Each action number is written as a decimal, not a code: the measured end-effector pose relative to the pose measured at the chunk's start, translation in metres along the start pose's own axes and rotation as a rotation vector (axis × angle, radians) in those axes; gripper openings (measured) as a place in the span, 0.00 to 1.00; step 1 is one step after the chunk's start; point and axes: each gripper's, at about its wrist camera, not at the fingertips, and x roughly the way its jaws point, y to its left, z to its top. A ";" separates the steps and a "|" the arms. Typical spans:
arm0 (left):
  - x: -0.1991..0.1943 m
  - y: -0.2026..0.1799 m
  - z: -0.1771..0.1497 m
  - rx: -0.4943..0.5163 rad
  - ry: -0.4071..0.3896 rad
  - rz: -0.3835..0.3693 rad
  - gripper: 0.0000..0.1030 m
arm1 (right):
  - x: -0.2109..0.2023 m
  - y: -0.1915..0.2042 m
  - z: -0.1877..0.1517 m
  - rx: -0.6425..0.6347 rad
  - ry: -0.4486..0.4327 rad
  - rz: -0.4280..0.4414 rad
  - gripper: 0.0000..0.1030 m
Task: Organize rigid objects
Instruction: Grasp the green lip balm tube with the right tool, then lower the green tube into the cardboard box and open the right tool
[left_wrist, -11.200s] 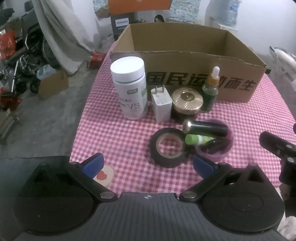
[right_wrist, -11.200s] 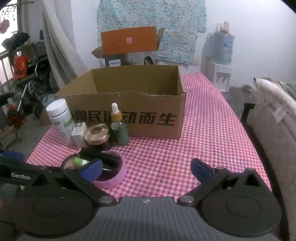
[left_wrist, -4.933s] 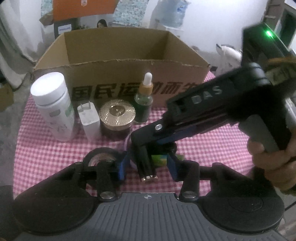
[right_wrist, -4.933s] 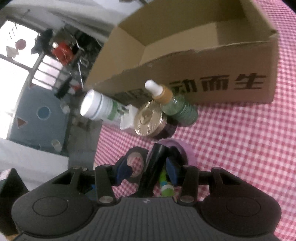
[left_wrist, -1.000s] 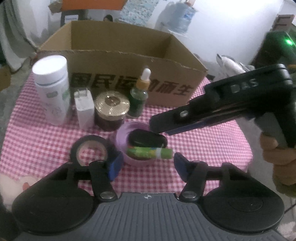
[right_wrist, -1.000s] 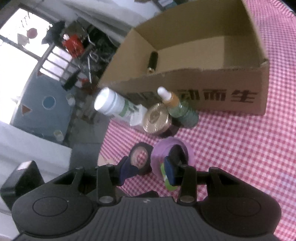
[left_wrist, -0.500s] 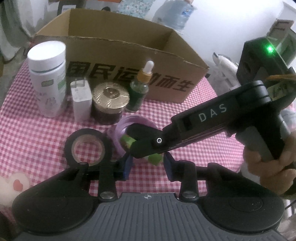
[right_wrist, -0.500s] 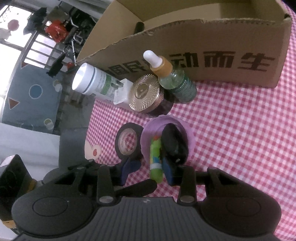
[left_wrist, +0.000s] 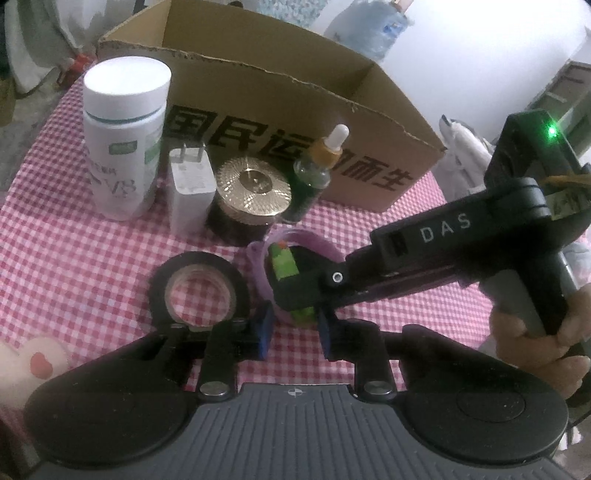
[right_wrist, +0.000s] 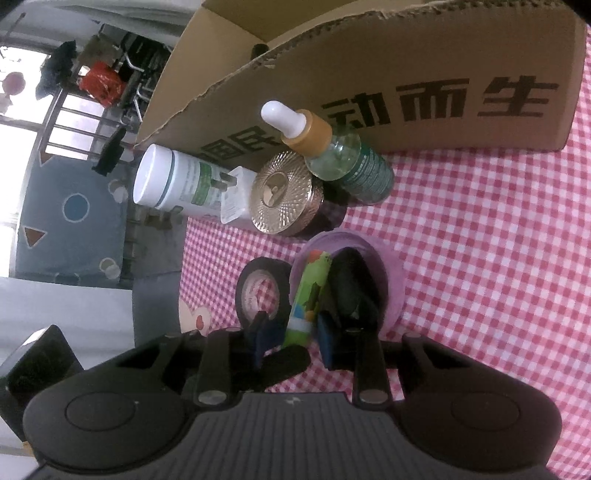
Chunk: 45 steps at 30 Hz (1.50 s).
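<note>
A purple tape ring (left_wrist: 258, 254) (right_wrist: 388, 273) lies on the checked cloth and holds a green tube (left_wrist: 282, 260) (right_wrist: 308, 299) and a black oval object (right_wrist: 351, 284). My right gripper (right_wrist: 290, 338) is closed on the near end of the green tube. In the left wrist view its black body (left_wrist: 424, 251) reaches in from the right over the ring. My left gripper (left_wrist: 293, 326) has its fingers closed in on both sides of the green tube's near end. A black tape roll (left_wrist: 201, 293) (right_wrist: 258, 288) lies left of the ring.
Behind stand a white bottle (left_wrist: 123, 144), a white charger (left_wrist: 190, 192), a gold-lidded jar (left_wrist: 251, 199) and a green dropper bottle (left_wrist: 317, 177). An open cardboard box (left_wrist: 280, 110) is at the back, with a dark object (right_wrist: 260, 50) inside.
Both grippers have moved in closer to the purple ring. The right gripper has narrowed onto the green tube, which now points along its fingers. The left fingers stay narrowed.
</note>
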 end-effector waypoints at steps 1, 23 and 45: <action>-0.002 0.000 0.000 0.001 -0.003 0.001 0.18 | 0.001 0.001 -0.001 0.002 -0.003 0.002 0.29; -0.026 -0.035 -0.002 0.140 -0.107 0.107 0.13 | -0.038 0.001 -0.019 -0.039 -0.103 0.112 0.22; -0.028 -0.042 0.132 0.115 -0.240 0.194 0.13 | -0.086 0.073 0.115 -0.207 -0.213 0.156 0.22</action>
